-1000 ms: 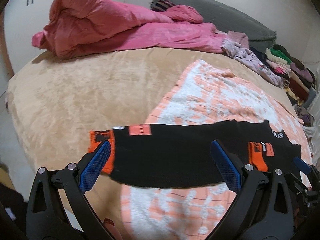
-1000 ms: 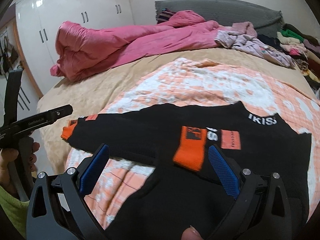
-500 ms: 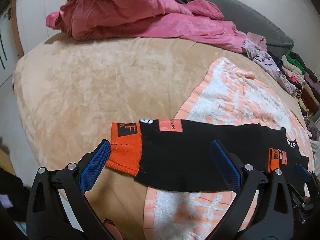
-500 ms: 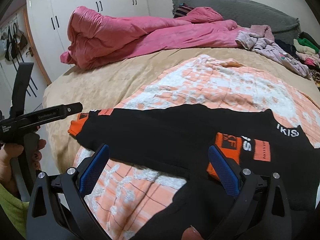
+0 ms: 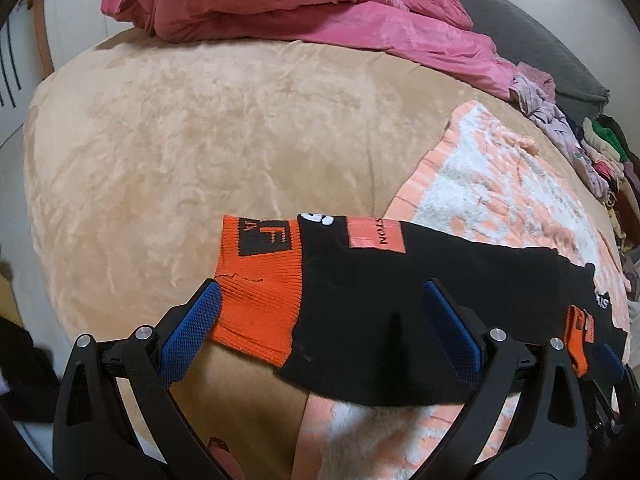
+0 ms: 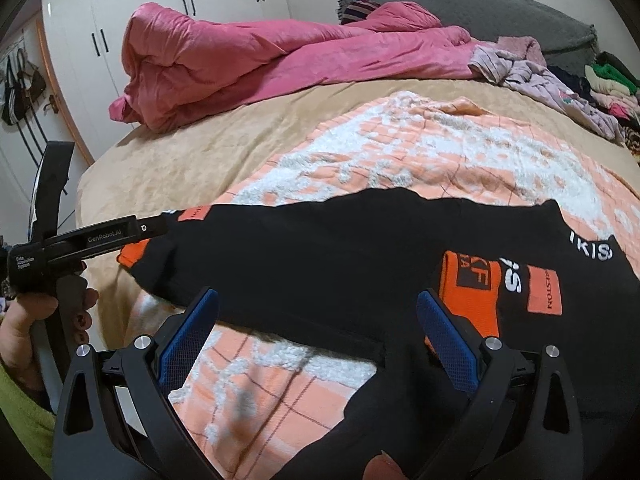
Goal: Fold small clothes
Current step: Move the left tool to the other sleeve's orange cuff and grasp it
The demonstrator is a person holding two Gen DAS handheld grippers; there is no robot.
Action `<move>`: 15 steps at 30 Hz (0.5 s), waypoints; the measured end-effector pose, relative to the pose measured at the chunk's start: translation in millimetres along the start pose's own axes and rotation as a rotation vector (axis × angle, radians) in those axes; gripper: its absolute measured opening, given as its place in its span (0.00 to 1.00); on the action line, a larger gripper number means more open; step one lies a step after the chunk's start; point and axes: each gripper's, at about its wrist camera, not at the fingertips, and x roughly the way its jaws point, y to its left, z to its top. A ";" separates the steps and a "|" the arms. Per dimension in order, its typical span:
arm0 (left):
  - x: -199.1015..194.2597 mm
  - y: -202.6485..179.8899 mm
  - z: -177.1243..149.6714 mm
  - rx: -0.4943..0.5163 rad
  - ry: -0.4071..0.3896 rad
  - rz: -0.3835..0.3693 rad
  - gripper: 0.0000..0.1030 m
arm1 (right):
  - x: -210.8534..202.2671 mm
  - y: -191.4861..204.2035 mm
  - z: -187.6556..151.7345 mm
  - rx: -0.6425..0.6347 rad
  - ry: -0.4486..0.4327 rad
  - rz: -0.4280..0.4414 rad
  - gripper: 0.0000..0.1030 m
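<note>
On the tan bed cover (image 5: 200,152), the left gripper (image 5: 318,330) hangs with jaws apart over the orange cuff (image 5: 260,300) of a black garment (image 6: 340,264); rightward, across the peach blanket (image 6: 440,160), the right gripper (image 6: 316,330) gapes above it too.

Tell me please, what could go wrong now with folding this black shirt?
Both the left gripper and the right gripper are open, holding nothing. The orange cuff hangs past the peach blanket near the bed edge, so that sleeve might slide off. The other cuff lies folded inward; grabbing there may catch extra layers.
</note>
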 end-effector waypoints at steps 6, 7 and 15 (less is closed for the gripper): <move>16.2 -3.2 -4.3 0.005 -0.011 0.051 0.85 | 1.9 -15.7 -4.7 0.052 -0.002 -0.008 0.96; 18.4 -4.7 -5.1 0.010 -0.012 0.062 0.85 | 2.0 -19.0 -5.4 0.061 -0.002 -0.011 0.96; 22.1 -14.3 -10.2 0.070 -0.058 0.157 0.56 | 1.5 -39.3 -12.0 0.123 -0.005 -0.032 0.96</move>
